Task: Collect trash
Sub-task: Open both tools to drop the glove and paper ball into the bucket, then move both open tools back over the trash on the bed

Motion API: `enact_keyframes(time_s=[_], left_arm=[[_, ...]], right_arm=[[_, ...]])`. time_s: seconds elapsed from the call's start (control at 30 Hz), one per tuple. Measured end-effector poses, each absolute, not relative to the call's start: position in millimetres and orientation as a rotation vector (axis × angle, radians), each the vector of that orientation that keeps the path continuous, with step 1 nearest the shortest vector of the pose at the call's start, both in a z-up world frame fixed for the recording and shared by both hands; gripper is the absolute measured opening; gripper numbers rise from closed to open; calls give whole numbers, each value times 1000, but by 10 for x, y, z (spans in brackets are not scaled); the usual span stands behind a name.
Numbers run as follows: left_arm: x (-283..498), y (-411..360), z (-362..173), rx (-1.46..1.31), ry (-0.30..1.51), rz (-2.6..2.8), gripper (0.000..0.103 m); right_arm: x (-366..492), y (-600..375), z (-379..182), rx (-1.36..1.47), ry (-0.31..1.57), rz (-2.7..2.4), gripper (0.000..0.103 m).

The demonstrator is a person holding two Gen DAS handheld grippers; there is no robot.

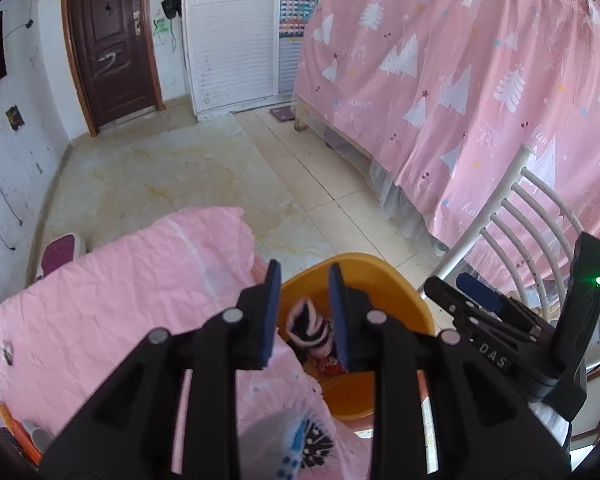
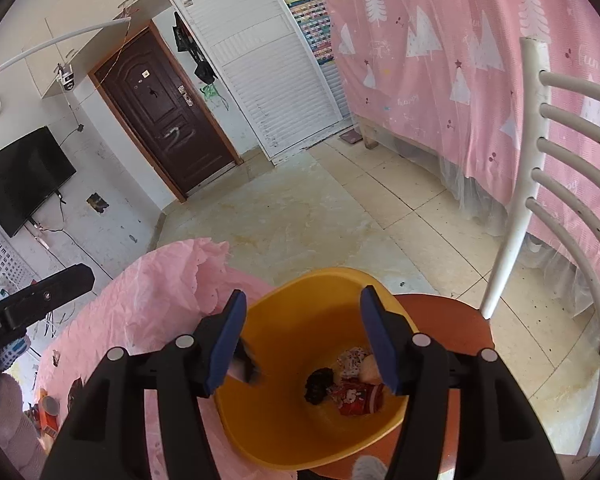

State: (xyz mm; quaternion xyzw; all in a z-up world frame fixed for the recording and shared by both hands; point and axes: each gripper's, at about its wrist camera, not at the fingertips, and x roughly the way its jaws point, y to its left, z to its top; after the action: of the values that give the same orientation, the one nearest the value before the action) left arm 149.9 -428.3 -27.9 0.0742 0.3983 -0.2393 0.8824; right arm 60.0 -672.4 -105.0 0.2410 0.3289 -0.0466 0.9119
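Observation:
An orange-yellow bin (image 2: 296,432) stands on a brown chair seat beside the pink-covered table; it also shows in the left wrist view (image 1: 396,292). Inside lie a red wrapper (image 2: 358,398), a black scrap (image 2: 319,385) and a patterned wrapper (image 2: 351,360). My right gripper (image 2: 304,338) is open above the bin, empty; a blurred dark piece (image 2: 246,368) is in the air just below its left finger. My left gripper (image 1: 305,314) is open over the bin's rim, with a pink-and-black striped piece (image 1: 306,326) seen between its fingers, down in the bin. The right gripper (image 1: 480,296) shows at right there.
A pink crinkled cloth covers the table (image 1: 120,300) left of the bin. A white slatted chair back (image 2: 540,184) rises at right. A pink curtained bed (image 1: 460,80) fills the right. Tiled floor (image 2: 300,208) leads to a brown door (image 2: 168,112). Small items lie at the table's left (image 2: 48,412).

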Motion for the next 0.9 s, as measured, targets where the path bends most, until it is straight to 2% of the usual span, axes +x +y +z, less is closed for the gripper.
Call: enact_keyframes(time_s=[0.47, 0.5, 0.53, 0.6, 0.9], left_arm=[[1291, -3669, -61, 68, 796, -487, 23], [1282, -3618, -43, 61, 797, -483, 26], [1265, -3548, -27, 51, 798, -481, 38], [1203, -3393, 20, 29, 787, -478, 45], [937, -2786, 217, -15, 734, -476, 46]], right_arm=[[667, -6085, -678, 391, 675, -19, 50], [675, -5999, -642, 375, 677, -12, 50], [686, -5922, -612, 362, 679, -3, 50], [705, -5775, -555, 341, 683, 15, 50], [802, -5042, -321, 260, 696, 94, 50]])
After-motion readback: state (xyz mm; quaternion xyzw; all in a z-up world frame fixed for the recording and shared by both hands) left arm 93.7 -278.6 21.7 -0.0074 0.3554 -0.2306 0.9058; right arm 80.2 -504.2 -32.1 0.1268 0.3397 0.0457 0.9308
